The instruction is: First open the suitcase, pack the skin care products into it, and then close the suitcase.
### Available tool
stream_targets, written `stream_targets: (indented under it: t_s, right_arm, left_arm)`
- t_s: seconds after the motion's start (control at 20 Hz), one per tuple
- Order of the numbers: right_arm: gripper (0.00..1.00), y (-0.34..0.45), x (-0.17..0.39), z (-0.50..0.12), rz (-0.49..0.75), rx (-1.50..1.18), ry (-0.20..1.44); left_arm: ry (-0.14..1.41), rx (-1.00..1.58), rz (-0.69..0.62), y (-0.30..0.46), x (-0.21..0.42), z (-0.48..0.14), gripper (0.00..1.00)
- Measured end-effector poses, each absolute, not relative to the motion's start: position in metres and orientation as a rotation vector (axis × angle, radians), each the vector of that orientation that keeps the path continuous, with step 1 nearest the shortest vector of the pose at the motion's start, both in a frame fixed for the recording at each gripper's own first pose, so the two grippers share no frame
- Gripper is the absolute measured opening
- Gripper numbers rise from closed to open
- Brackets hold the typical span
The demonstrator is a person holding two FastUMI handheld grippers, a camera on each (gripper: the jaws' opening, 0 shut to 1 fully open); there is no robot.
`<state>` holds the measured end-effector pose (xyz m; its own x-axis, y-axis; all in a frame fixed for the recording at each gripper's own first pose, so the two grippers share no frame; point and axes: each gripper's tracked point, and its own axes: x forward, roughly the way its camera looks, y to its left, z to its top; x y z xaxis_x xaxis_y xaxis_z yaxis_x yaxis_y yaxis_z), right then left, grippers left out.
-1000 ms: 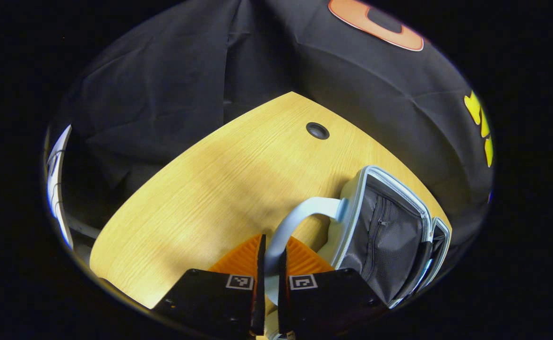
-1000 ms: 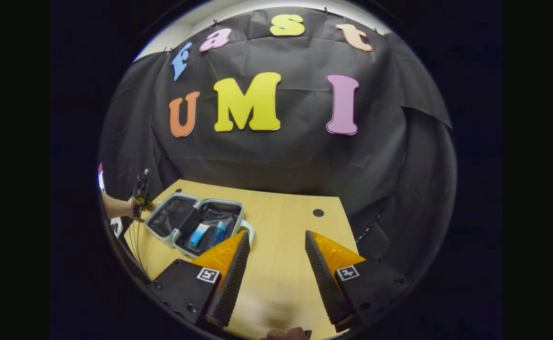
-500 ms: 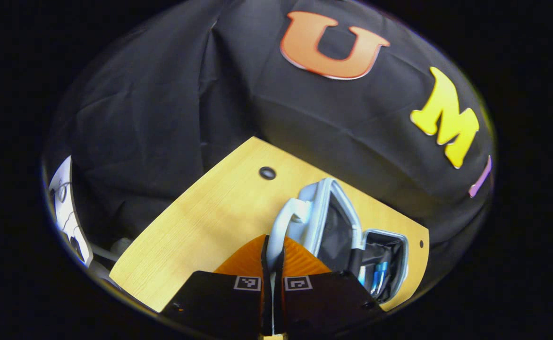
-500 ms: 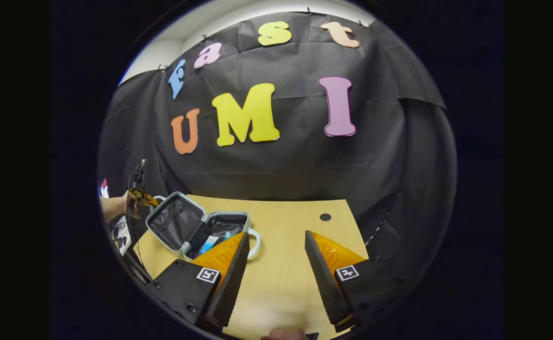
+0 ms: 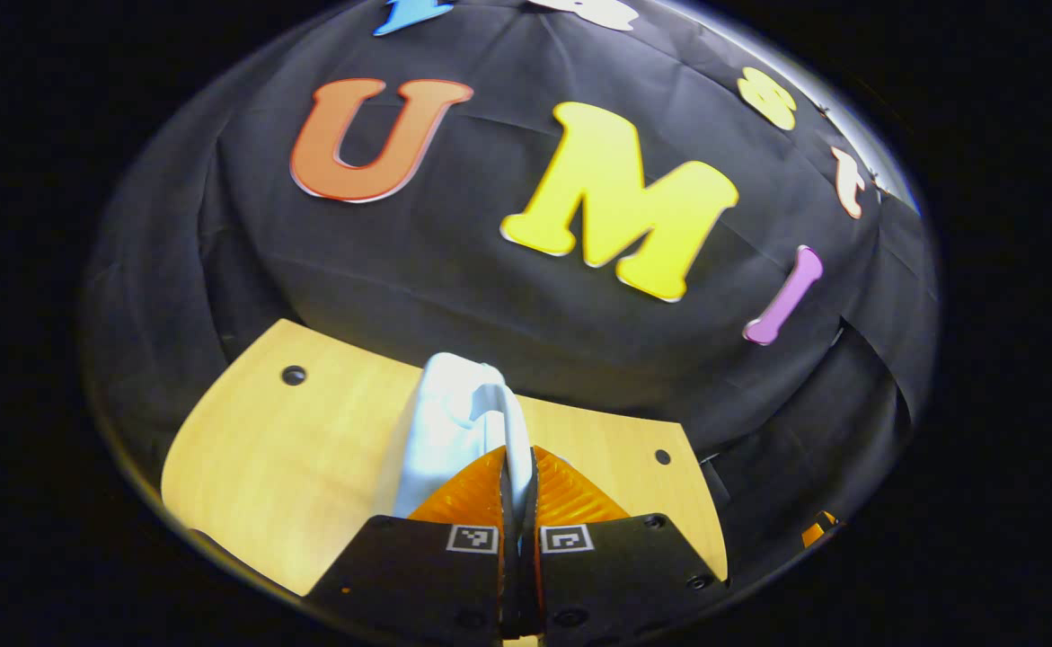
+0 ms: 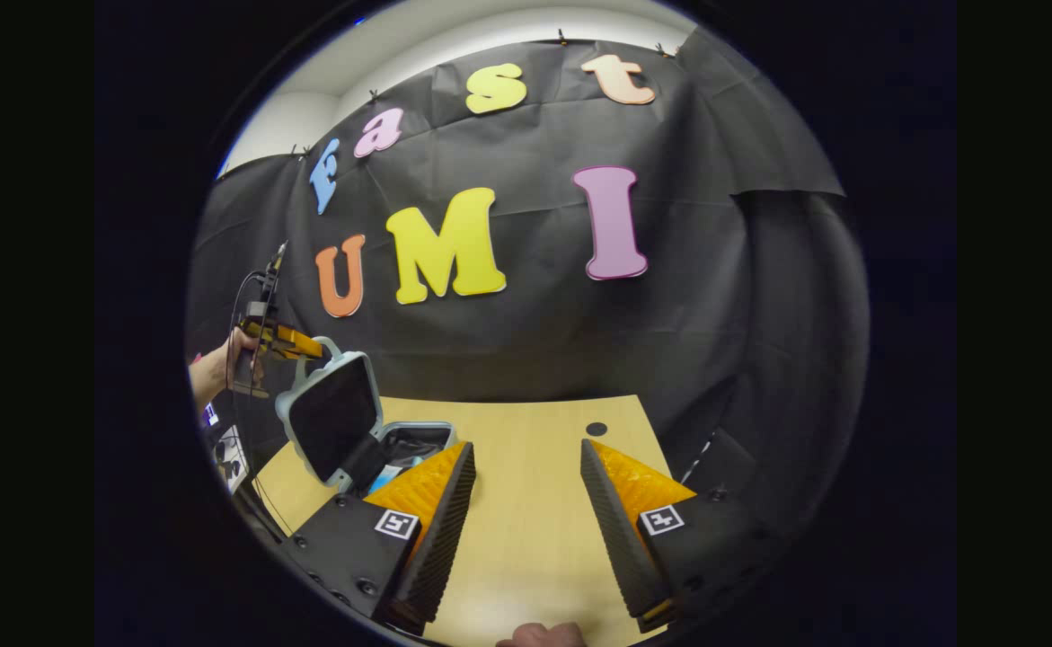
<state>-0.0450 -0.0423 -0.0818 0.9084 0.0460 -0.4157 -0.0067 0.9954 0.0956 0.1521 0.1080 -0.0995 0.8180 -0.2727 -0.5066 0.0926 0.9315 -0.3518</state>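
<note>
- At the bottom of the left gripper view, the left tool (image 5: 518, 490) is clenched on the pale handle (image 5: 512, 431) of the suitcase lid (image 5: 443, 431); both fingers press on the handle.
- Lid seen edge-on from this side; its inside is hidden behind the pale shell.
- Right gripper view: lid (image 6: 332, 418) stands raised, nearly upright, dark lining facing the camera. Left tool (image 6: 296, 343) sits at the lid's top edge, held by a hand (image 6: 236, 358).
- Suitcase base (image 6: 418, 440) lies flat on the desk (image 6: 526, 503), partly behind the right tool's finger. A bit of blue shows inside; which item, cannot tell.
- Right tool (image 6: 526, 467) is released, fingers wide apart, over bare desk, well apart from the suitcase.
- A hand (image 6: 539, 634) is cut off at the bottom edge.
</note>
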Motion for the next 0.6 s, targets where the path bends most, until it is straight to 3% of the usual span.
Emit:
stream_targets:
  t_s: [0.25, 0.6]
  right_arm:
    - [0.72, -0.084, -0.058, -0.081, -0.064, 0.089, 0.447]
    - [0.71, -0.124, -0.079, -0.080, -0.149, 0.014, 0.485]
  left_arm:
    - [0.590, -0.331, -0.272, -0.005, 0.151, -0.152, 0.04]
    - [0.677, -0.295, -0.283, -0.079, 0.153, -0.248, 0.04]
